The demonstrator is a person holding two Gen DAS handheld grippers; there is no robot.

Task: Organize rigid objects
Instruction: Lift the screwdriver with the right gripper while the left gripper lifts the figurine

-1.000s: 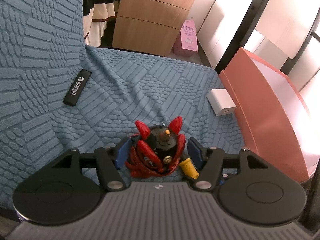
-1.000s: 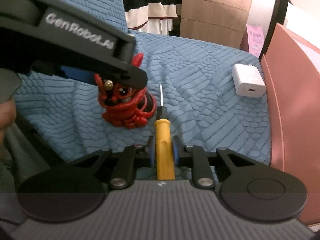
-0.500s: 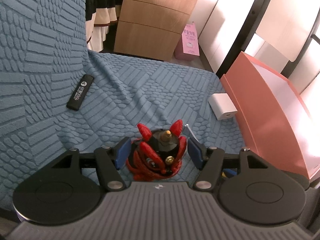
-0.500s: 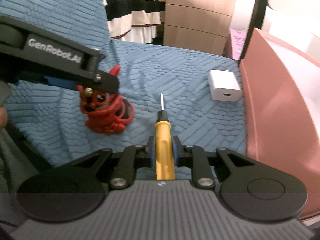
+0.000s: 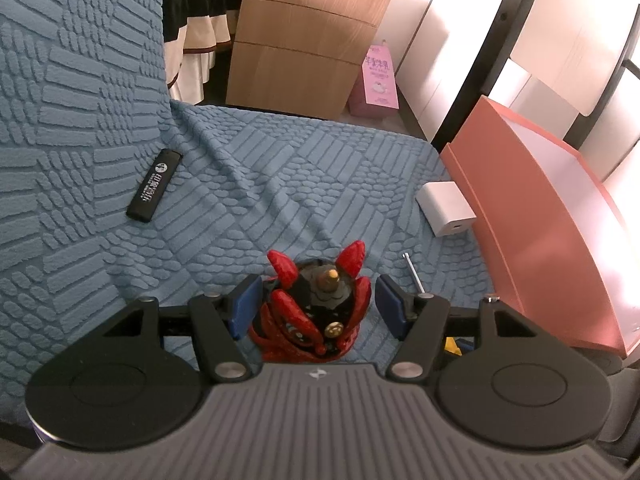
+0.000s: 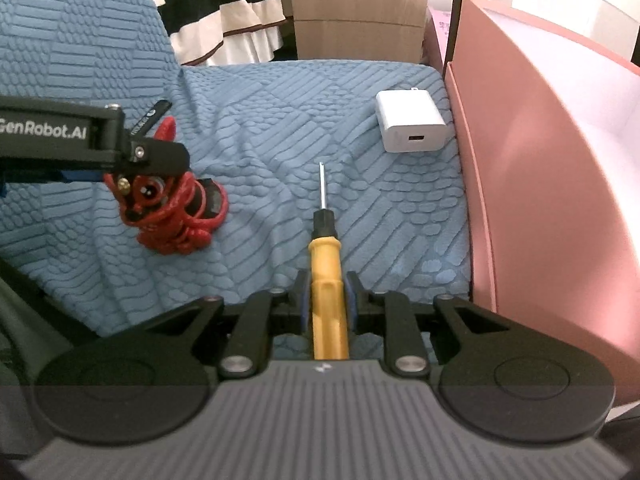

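A red and black toy figure (image 5: 316, 312) sits on the blue textured cover, between the open jaws of my left gripper (image 5: 316, 304), with a gap on each side. It also shows in the right wrist view (image 6: 172, 208), under the left gripper's finger (image 6: 156, 156). My right gripper (image 6: 326, 300) is shut on a yellow-handled screwdriver (image 6: 326, 276), its metal tip pointing forward over the cover. The tip also shows in the left wrist view (image 5: 414, 274). A white charger (image 6: 410, 128) and a black lighter (image 5: 154, 190) lie on the cover.
A pink open box (image 6: 540, 168) stands along the right edge of the cover; it also shows in the left wrist view (image 5: 560, 220). A wooden drawer cabinet (image 5: 308, 36) and striped clothing (image 5: 192, 20) stand behind. The cover rises as a backrest (image 5: 60, 80) on the left.
My right gripper with the screwdriver has drawn away to the right of the toy. My left gripper stays around the toy with its jaws open.
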